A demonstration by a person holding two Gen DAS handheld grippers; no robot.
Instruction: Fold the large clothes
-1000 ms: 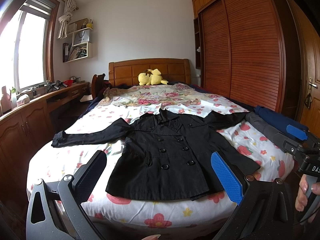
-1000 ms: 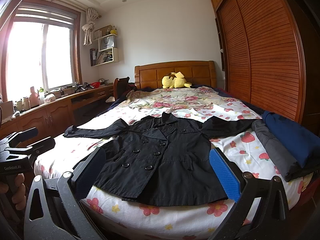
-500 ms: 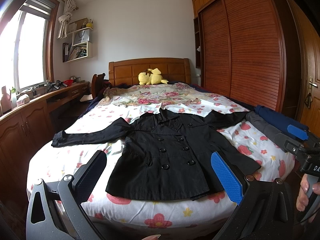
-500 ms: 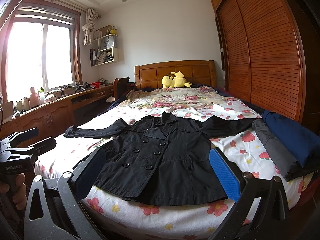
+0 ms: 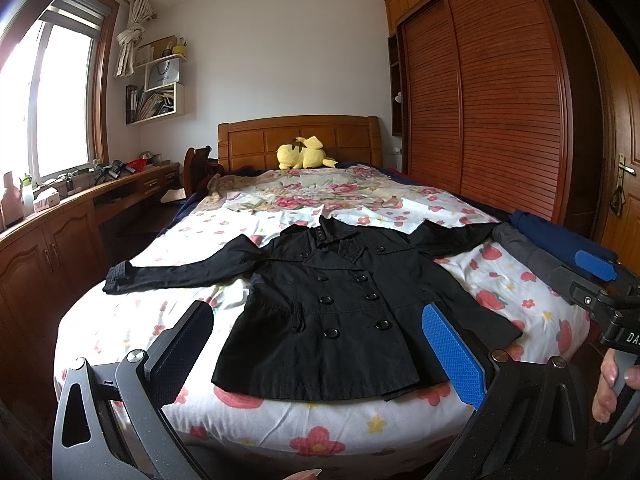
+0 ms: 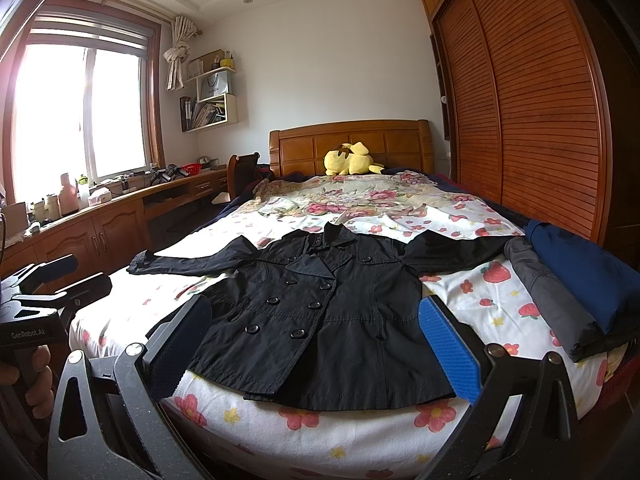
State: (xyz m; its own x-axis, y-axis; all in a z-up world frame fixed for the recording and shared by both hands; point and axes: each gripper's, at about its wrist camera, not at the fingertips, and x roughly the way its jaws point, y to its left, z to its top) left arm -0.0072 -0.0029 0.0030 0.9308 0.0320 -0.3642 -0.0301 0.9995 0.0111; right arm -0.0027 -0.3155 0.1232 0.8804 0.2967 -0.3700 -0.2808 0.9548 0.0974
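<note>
A black double-breasted coat (image 5: 340,304) lies flat, front up, on the flowered bed sheet (image 5: 120,320), sleeves spread to both sides; it also shows in the right wrist view (image 6: 320,312). My left gripper (image 5: 318,354) is open and empty, held off the foot of the bed, short of the coat's hem. My right gripper (image 6: 316,350) is open and empty, likewise before the hem. Each gripper shows in the other's view: the right one at the right edge (image 5: 596,284), the left one at the left edge (image 6: 60,276).
Folded grey (image 6: 548,296) and navy (image 6: 580,268) garments lie on the bed's right edge. A yellow plush toy (image 5: 302,154) sits at the headboard. A wooden desk counter (image 5: 48,216) runs along the left, a slatted wardrobe (image 5: 500,120) along the right.
</note>
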